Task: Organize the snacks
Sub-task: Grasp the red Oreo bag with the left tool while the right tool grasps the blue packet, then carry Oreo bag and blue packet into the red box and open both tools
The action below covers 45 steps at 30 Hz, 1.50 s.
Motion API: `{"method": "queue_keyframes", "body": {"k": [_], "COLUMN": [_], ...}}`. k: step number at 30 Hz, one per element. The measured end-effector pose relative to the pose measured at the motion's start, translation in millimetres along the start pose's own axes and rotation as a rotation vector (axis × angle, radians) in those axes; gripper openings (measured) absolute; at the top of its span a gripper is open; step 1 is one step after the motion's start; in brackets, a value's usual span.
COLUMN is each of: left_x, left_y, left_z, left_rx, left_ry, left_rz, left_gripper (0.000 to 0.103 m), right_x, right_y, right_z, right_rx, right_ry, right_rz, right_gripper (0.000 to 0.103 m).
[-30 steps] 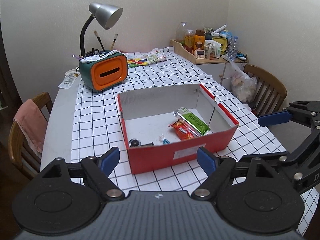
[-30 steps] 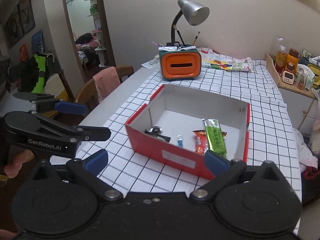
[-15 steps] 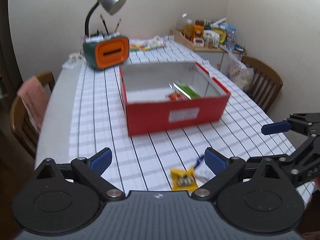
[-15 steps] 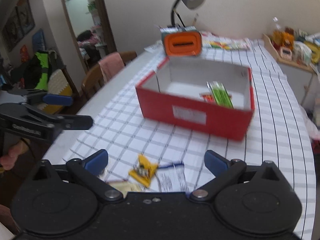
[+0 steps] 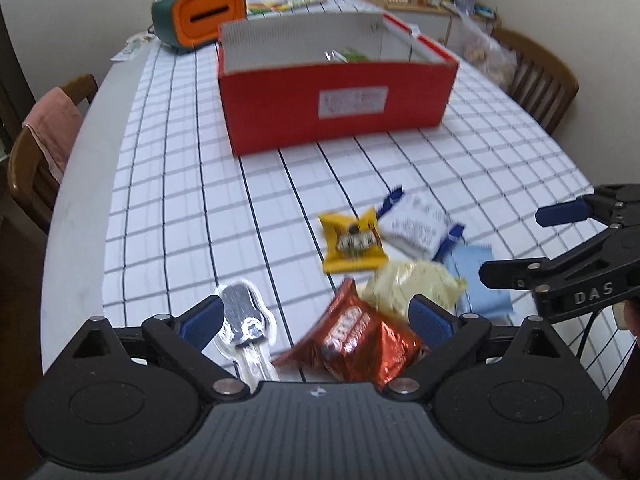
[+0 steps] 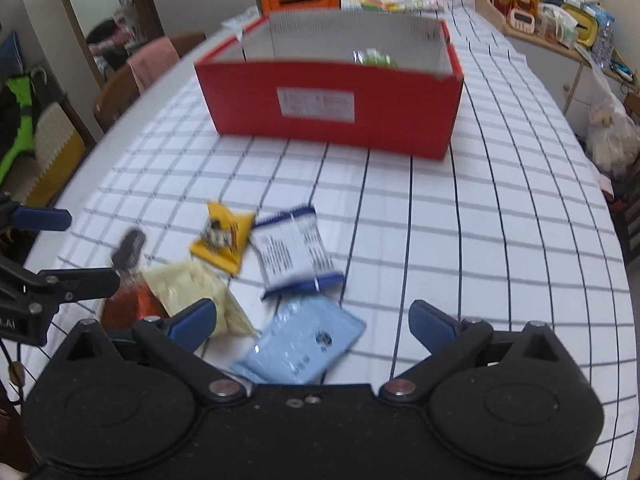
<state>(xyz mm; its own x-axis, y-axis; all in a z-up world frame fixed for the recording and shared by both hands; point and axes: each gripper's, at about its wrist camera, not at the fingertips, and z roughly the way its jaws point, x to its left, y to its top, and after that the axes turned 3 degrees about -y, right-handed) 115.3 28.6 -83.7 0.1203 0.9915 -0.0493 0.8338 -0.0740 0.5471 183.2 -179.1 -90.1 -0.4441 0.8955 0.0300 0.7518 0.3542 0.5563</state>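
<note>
A red cardboard box (image 5: 340, 100) (image 6: 332, 96) stands open-topped mid-table, a green snack (image 5: 350, 55) (image 6: 374, 58) showing above its wall. Loose snacks lie on the checked cloth nearer me: a yellow packet (image 5: 352, 242) (image 6: 224, 238), a white-and-blue packet (image 5: 420, 226) (image 6: 294, 250), a light blue packet (image 5: 476, 280) (image 6: 308, 344), a pale yellow bag (image 5: 412, 284) (image 6: 192, 284), a red foil packet (image 5: 356, 340) (image 6: 132, 304) and a silver foil item (image 5: 244, 320) (image 6: 128, 248). My left gripper (image 5: 316, 318) hangs open wide over the red foil packet. Over the light blue packet, my right gripper (image 6: 312, 320) is open.
An orange-and-green tissue box (image 5: 200, 14) sits behind the red box. A wooden chair with a pink cloth (image 5: 48, 136) stands at the table's left edge, another chair (image 5: 536, 68) at the right. A shelf of bottles (image 6: 536, 12) and a plastic bag (image 6: 608, 136) lie beyond the right side.
Both grippers have come down and tilted toward the table's near end. The red box has slid up in both views, and the loose snacks now lie between the jaws.
</note>
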Motion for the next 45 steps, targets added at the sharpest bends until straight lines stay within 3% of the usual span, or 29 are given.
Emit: {"method": "queue_keyframes", "body": {"k": [8, 16, 22, 28, 34, 38, 40, 45], "left_x": [-8.4, -14.2, -14.9, -15.0, -13.0, -10.1, -7.8, -1.1], "left_y": [-5.7, -11.4, -18.3, -20.5, -19.2, -18.1, -17.5, -16.7], "left_z": [22.9, 38.9, 41.2, 38.6, 31.6, 27.5, 26.7, 25.7], "left_rx": [0.092, 0.137, 0.134, 0.117, 0.089, 0.078, 0.082, 0.086], "left_ry": [-0.002, 0.014, 0.03, 0.042, 0.044, 0.038, 0.023, 0.004], "left_rz": [-0.039, -0.048, -0.031, -0.019, -0.022, -0.03, -0.038, -0.072], "left_gripper": [0.099, 0.099, 0.099, 0.098, 0.08, 0.068, 0.051, 0.043], "right_x": [1.8, 13.5, 23.6, 18.0, 5.5, 3.2, 0.8, -3.9], "right_y": [-9.1, -12.1, -19.2, -26.3, -34.4, -38.2, -38.5, -38.5], "right_z": [22.6, 38.4, 45.1, 38.7, 29.9, 23.9, 22.1, 17.0], "right_rx": [0.066, 0.087, 0.088, 0.052, 0.023, 0.006, 0.002, -0.01], "right_ry": [-0.055, -0.11, -0.18, -0.177, -0.156, -0.158, -0.159, -0.151], "right_rz": [0.052, 0.044, -0.01, 0.018, 0.073, 0.073, 0.086, 0.113], "right_gripper": [0.103, 0.102, 0.098, 0.09, 0.075, 0.057, 0.052, 0.048]}}
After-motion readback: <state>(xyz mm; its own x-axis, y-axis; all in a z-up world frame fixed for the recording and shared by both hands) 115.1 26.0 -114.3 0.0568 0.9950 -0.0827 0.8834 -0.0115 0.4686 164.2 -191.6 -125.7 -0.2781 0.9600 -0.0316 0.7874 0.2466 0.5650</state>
